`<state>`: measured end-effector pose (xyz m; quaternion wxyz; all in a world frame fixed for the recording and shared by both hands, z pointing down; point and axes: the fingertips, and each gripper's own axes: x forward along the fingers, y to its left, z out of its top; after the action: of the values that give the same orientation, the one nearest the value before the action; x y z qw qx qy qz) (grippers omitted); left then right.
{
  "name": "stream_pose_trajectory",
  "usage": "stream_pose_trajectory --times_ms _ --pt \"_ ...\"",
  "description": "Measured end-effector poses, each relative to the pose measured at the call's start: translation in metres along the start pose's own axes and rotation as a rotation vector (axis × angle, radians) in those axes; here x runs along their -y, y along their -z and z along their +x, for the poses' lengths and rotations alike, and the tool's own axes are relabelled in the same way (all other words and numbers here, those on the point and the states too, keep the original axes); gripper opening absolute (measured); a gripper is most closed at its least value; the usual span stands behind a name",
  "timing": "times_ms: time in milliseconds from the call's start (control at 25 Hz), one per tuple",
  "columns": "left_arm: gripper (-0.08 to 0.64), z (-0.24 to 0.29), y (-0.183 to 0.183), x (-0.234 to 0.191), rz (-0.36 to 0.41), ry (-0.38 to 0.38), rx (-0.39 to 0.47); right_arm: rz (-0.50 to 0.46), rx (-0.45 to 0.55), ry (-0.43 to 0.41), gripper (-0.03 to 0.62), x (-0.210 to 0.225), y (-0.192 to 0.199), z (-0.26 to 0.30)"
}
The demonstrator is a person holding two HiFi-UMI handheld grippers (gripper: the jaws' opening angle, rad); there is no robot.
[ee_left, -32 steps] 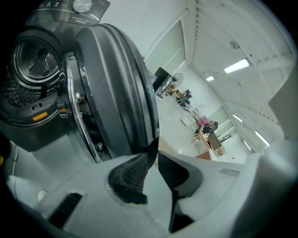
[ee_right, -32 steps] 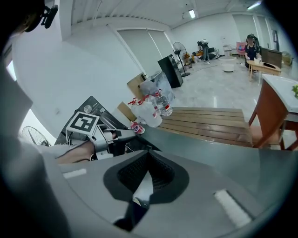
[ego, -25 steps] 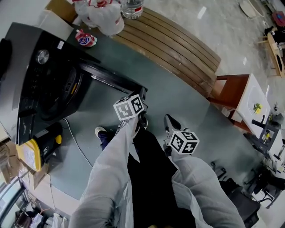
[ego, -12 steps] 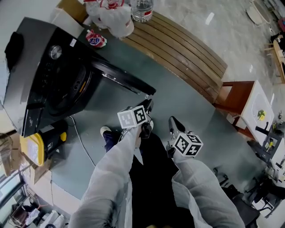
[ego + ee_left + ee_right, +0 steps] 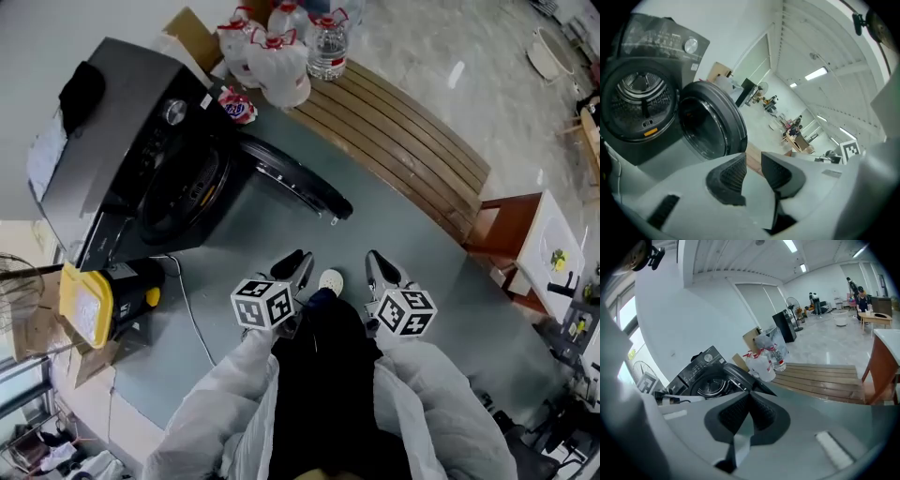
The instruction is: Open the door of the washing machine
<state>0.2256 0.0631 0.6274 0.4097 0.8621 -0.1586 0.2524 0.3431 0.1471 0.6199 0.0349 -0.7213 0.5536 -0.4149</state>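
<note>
Pulled back from the door (image 5: 300, 183), the left gripper (image 5: 296, 262) now hangs clear of it; its fingers have just been spreading, with nothing between them. The washing machine (image 5: 122, 141) stands at the floor's (image 5: 403, 211) far left edge, door swung wide open. The right gripper (image 5: 380, 262) hovers beside the left, fingers pressed together, empty.

Door (image 5: 298, 185) out before washing machine (image 5: 122, 141), bottles (image 5: 281, 56) beside.

Left gripper (image 5: 753, 158) now off door (image 5: 715, 123)
</note>
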Motion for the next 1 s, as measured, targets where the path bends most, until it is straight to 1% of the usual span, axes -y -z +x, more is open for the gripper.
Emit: stream_pose_trajectory --times_ms 160,320,480,560,640,720,840,1000 --pt "0.081 -0.070 -0.014 -0.004 0.106 -0.027 0.084 -0.065 0.045 -0.041 0.009 -0.061 -0.002 -0.009" --pt "0.060 -0.137 -0.029 -0.006 0.223 -0.054 0.152 -0.114 0.060 -0.118 0.008 -0.129 0.002 -0.016" --pt "0.038 -0.201 -0.045 -0.011 0.272 -0.057 0.229 -0.151 0.098 -0.175 0.009 -0.198 -0.004 -0.027" --pt "0.017 -0.232 -0.051 -0.019 0.291 -0.089 0.278 -0.171 0.127 -0.184 0.008 -0.227 -0.008 -0.036" --pt "-0.002 -0.259 -0.057 -0.030 0.312 -0.131 0.322 -0.199 0.159 -0.180 0.009 -0.250 -0.012 -0.045" --pt "-0.002 -0.281 -0.059 -0.039 0.320 -0.149 0.355 -0.235 0.192 -0.164 0.008 -0.267 -0.013 -0.055" --pt "-0.002 -0.305 -0.058 -0.046 0.331 -0.141 0.379 -0.287 0.242 -0.125 0.009 -0.284 -0.008 -0.074" --pt "-0.003 -0.329 -0.050 -0.051 0.374 -0.102 0.380 -0.296 0.282 -0.068 0.008 -0.294 0.013 -0.095"
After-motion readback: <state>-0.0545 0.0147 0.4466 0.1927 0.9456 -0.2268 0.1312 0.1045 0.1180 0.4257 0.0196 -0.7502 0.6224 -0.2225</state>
